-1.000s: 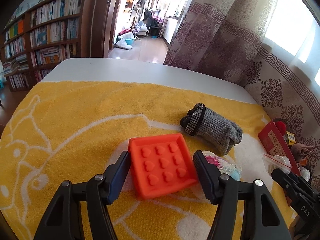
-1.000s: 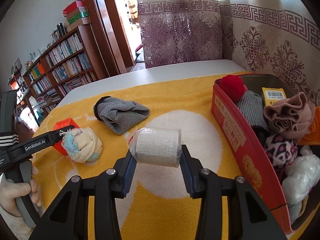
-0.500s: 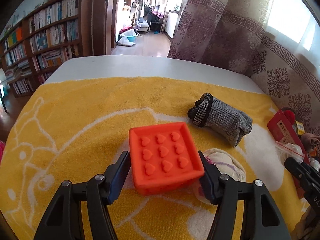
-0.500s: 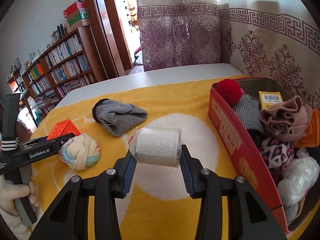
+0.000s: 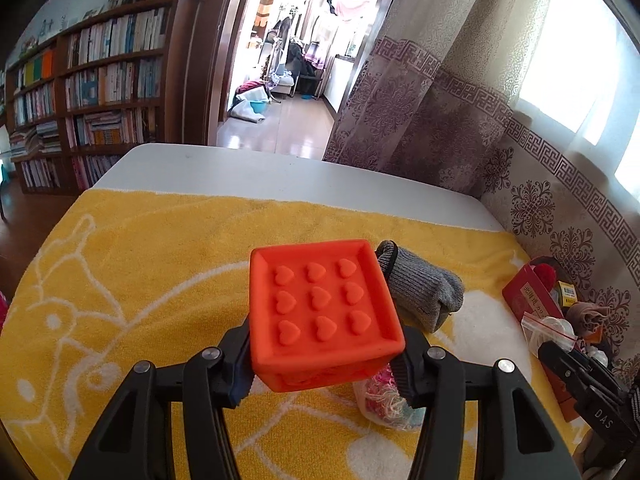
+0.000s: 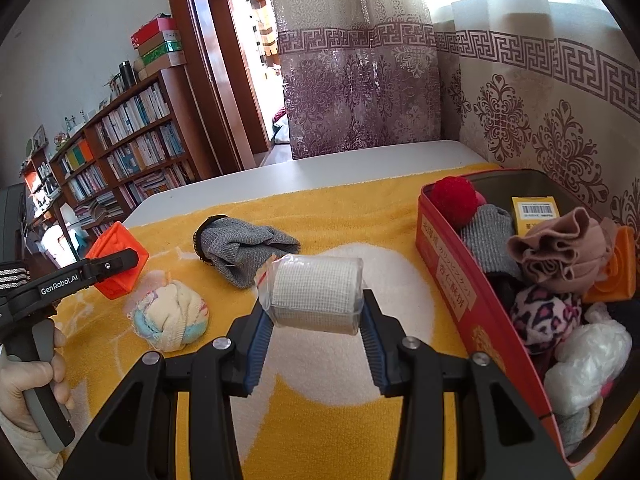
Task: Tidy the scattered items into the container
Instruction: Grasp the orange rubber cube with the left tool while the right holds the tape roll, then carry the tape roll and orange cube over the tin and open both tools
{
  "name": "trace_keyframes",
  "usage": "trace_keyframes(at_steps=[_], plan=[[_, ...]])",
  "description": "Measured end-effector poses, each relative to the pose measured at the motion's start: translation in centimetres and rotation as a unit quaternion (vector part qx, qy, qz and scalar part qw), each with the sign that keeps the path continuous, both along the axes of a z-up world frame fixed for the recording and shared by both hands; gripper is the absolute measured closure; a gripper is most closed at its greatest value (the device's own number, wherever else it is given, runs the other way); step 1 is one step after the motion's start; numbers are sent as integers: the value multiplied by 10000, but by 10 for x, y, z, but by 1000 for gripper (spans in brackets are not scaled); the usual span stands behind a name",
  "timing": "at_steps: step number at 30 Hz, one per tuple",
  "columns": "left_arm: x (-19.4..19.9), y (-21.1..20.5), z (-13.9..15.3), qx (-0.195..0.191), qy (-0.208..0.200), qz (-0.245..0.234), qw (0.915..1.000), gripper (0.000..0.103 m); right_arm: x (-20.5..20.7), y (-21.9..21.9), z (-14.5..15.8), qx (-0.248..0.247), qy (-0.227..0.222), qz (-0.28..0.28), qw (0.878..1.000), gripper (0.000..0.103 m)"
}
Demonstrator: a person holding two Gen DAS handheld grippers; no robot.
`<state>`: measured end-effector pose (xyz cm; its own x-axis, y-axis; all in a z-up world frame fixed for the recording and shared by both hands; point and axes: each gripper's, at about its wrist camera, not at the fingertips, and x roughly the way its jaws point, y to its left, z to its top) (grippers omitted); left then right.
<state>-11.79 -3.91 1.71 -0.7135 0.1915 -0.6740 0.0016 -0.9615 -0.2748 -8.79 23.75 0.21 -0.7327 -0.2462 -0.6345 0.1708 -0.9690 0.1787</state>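
My left gripper [image 5: 324, 364] is shut on an orange cube with heart bumps [image 5: 320, 312] and holds it above the yellow towel; the cube also shows in the right wrist view [image 6: 118, 260]. My right gripper [image 6: 316, 328] is shut on a white gauze roll in a clear bag [image 6: 314, 294], held above the towel left of the red container [image 6: 448, 276]. A grey sock [image 6: 244, 246] and a pastel sock ball [image 6: 172, 316] lie on the towel. The grey sock [image 5: 424, 296] sits behind the cube in the left wrist view.
The red container [image 5: 528, 300] holds several socks, a red pompom [image 6: 454, 196], a yellow box [image 6: 536, 210] and a white bag. The yellow towel [image 6: 360, 208] covers a white table [image 5: 260, 176]. Curtains hang behind. Bookshelves stand at the left.
My left gripper closed on the orange cube and lifted it off the towel. My right gripper holds the gauze roll and has shifted slightly.
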Motion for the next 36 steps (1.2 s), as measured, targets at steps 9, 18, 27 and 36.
trace_keyframes(at_steps=[9,18,27,36], plan=[[7,19,14,4,132,-261,9996,46,6,17,21,-183,255,-202,9993,57],[20,42,36,50,316,-572,9978,46,38,88,56,-297,730,-1073,9911,57],[26,86,50,91,408,-1001,9941,46,56,159,45,-161,629,-1923,9792,57],[30,141,61,-29,447,-1510,9875,46,35,161,19,190,191,-1723,9847,57]])
